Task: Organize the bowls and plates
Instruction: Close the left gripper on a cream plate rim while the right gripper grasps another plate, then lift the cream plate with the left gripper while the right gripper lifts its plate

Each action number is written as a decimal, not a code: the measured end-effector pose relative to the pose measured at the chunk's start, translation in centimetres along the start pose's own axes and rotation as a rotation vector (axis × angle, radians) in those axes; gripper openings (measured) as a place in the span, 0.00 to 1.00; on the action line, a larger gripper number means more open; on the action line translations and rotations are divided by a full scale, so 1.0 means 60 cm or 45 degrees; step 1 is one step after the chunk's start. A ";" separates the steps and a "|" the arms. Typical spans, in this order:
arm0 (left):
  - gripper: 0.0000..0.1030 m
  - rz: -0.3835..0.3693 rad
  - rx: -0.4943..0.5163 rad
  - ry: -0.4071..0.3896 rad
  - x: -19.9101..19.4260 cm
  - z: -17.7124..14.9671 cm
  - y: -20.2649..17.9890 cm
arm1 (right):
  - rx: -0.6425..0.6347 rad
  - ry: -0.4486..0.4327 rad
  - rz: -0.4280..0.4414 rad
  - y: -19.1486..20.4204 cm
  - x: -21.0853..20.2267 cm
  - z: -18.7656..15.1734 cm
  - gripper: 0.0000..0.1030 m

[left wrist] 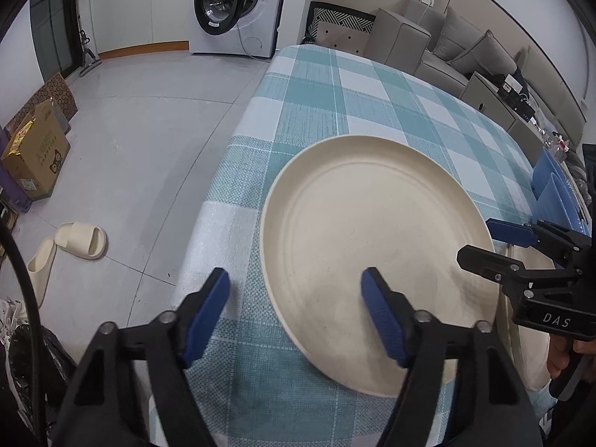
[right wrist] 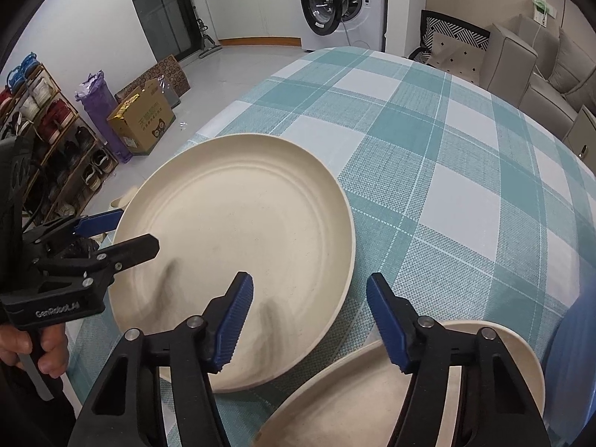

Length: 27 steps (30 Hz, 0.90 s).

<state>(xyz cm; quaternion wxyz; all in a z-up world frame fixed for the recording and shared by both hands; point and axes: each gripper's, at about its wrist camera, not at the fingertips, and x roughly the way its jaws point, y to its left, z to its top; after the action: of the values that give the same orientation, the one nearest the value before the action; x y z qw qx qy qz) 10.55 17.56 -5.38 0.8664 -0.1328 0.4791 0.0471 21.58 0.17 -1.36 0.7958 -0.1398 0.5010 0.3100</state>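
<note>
Left wrist view: the left gripper [left wrist: 296, 314] gapes wide over the near-left rim of a cream plate [left wrist: 376, 257] lying on the checked tablecloth [left wrist: 320, 104].

Right wrist view: the right gripper [right wrist: 311, 322] is spread wide, empty, between that plate [right wrist: 238, 246] and a second plate [right wrist: 357, 398] near right.

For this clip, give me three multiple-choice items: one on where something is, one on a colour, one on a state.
1. Where does the large plate lie?
A. on the floor
B. on the checked tablecloth, near its edge
C. inside the washing machine

2. What colour is the large plate?
A. cream
B. red
C. black

3. How do the jaws of the right gripper stand?
A. shut on the plate
B. shut on a bowl
C. open, holding nothing

Answers: 1 B, the checks show all around the plate. 2 A, its whole surface is pale cream. 3 C, there is a wide gap between the blue pads, which straddle the plate's rim.
</note>
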 end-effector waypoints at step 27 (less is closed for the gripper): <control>0.30 0.009 0.114 -0.014 -0.013 -0.009 -0.016 | -0.020 -0.033 -0.090 -0.006 -0.009 -0.010 0.26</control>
<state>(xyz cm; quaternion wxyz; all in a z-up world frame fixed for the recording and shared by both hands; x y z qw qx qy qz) 9.92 16.51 -4.82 0.8739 -0.0918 0.4765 0.0295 21.21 -0.60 -1.18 0.8116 -0.1595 0.4829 0.2874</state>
